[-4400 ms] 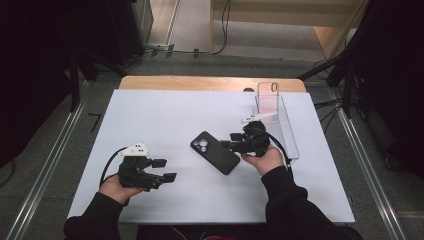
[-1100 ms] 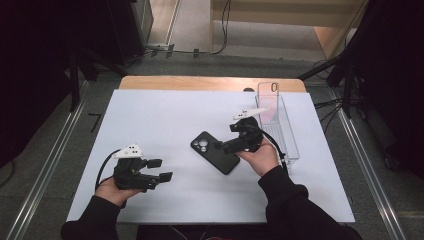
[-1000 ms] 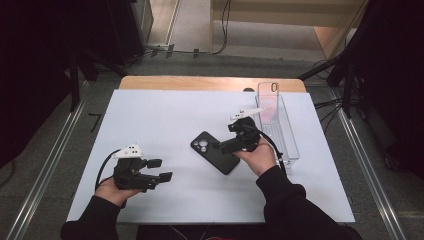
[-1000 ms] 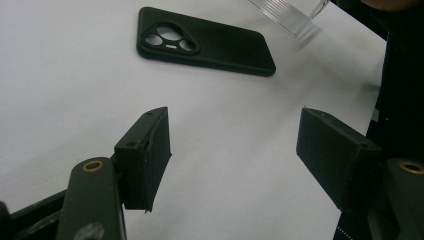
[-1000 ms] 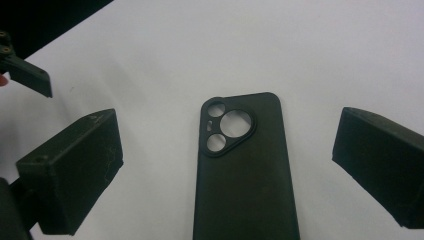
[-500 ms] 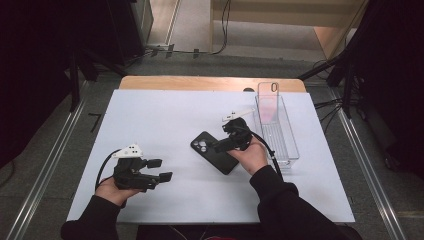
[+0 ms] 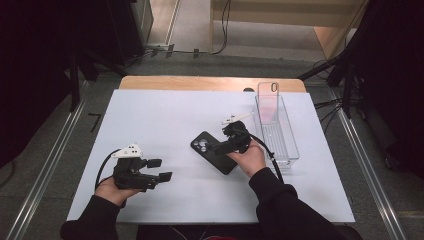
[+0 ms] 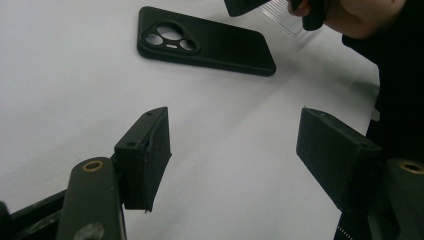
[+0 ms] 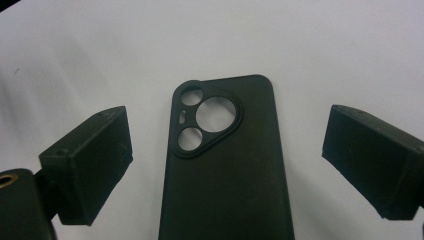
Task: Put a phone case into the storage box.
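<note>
Right gripper [image 9: 227, 165] straddles phone case [image 9: 227, 175]; clear bin [image 7: 278, 131] beside.

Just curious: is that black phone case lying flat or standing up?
Flat: the phone case lies back up on the white table, camera cutouts showing.

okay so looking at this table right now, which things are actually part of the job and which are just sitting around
Part of the job:
- black phone case, flat on the table
- right gripper, open, jaws either side of the case

Just sitting around:
- clear plastic bin beside the case
- clear phone case standing in that bin
- left gripper, open and idle over the white table
</note>
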A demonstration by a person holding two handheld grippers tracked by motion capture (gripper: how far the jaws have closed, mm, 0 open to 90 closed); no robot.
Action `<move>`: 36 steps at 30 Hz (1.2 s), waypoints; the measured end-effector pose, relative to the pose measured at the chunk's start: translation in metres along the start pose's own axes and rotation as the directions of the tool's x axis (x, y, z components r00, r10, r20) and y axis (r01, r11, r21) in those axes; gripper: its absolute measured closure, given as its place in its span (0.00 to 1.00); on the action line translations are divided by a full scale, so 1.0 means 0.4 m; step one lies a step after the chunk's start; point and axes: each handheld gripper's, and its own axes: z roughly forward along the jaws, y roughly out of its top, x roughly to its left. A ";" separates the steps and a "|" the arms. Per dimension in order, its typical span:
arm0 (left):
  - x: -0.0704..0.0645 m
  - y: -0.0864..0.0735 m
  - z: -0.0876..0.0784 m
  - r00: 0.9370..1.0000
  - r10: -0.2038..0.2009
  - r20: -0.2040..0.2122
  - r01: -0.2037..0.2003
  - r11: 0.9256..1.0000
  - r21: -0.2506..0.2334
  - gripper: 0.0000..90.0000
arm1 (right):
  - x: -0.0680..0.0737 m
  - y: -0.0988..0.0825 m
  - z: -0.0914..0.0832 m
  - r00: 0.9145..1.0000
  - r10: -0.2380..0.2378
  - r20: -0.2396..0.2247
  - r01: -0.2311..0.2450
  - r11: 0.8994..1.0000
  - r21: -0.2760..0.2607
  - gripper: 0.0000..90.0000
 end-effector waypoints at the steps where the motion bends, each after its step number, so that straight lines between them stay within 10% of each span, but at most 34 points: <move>1: 0.000 0.000 0.000 1.000 0.000 0.001 0.000 1.000 -0.001 0.34 | 0.000 -0.004 0.005 1.000 -0.001 -0.004 0.001 1.000 0.000 0.05; 21: 0.000 0.001 -0.002 1.000 0.000 0.000 0.000 1.000 -0.004 0.34 | 0.008 -0.068 0.067 0.998 -0.051 0.034 0.048 0.995 0.086 0.05; 36: -0.001 0.001 -0.001 1.000 0.000 -0.004 0.000 1.000 -0.002 0.34 | 0.038 -0.092 0.078 0.979 -0.155 0.133 0.147 0.987 0.071 0.07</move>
